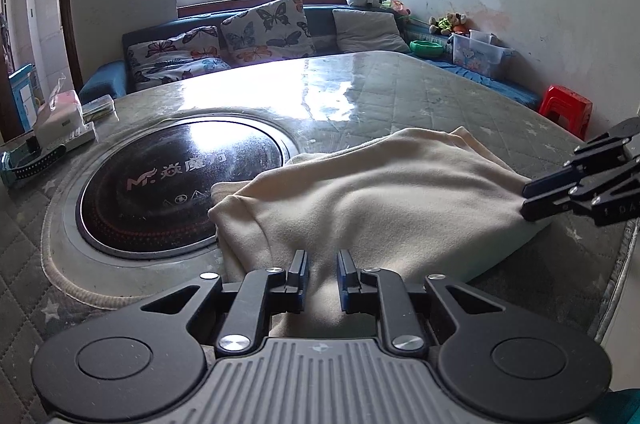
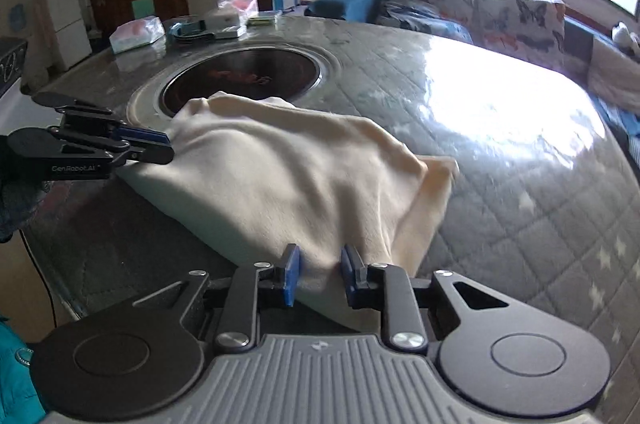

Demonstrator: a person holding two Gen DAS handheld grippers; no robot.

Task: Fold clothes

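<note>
A cream garment (image 1: 384,192) lies partly folded on the quilted table cover, its far edge reaching the round black cooktop (image 1: 180,180). My left gripper (image 1: 322,270) has its jaws narrowly apart with the garment's near edge between them. My right gripper (image 1: 528,198) comes in from the right and grips the garment's right edge. In the right wrist view the garment (image 2: 296,176) runs between my right gripper (image 2: 320,270), whose jaws hold a bunch of cloth, and my left gripper (image 2: 168,146) at the left edge.
The cooktop (image 2: 244,78) is set in the table middle. A tissue pack (image 2: 138,34), boxes and a blue watch (image 1: 24,164) sit at the table's far left. A sofa with butterfly cushions (image 1: 264,28) and a red stool (image 1: 566,108) stand beyond.
</note>
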